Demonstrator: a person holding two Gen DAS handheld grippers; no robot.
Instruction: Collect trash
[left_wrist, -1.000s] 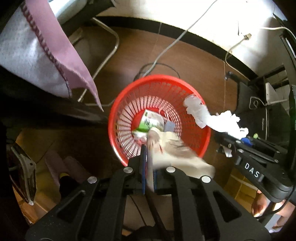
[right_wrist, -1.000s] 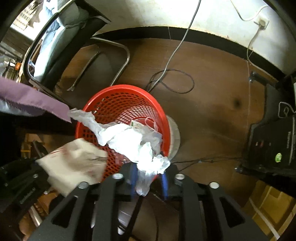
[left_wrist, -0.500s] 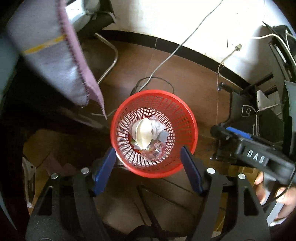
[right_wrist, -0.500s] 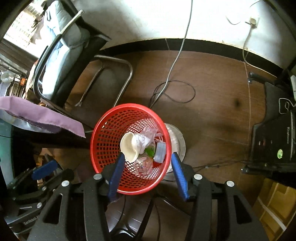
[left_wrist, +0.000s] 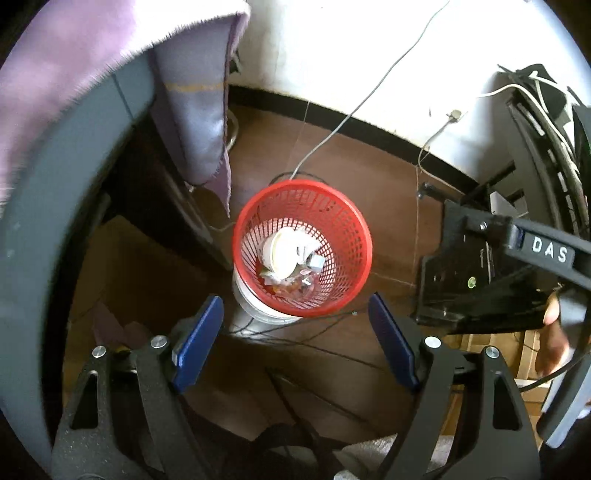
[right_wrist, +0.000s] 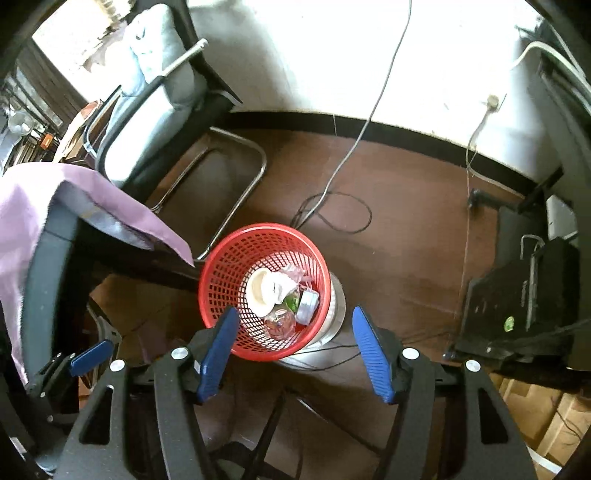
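A red mesh basket stands on the brown floor, also in the right wrist view. Inside lies trash: a white paper cup and crumpled paper, with a small tin and clear plastic in the right wrist view. My left gripper is open and empty, high above the basket's near side. My right gripper is open and empty, above the basket's near rim. The right gripper's black body shows at the right of the left wrist view.
A purple cloth hangs over a grey table edge on the left. A grey chair stands behind. Cables lie on the floor. A black computer case stands at the right. A white bucket sits under the basket.
Both grippers opened and let their paper trash fall into the basket. Both then rose away, so the basket looks smaller now.
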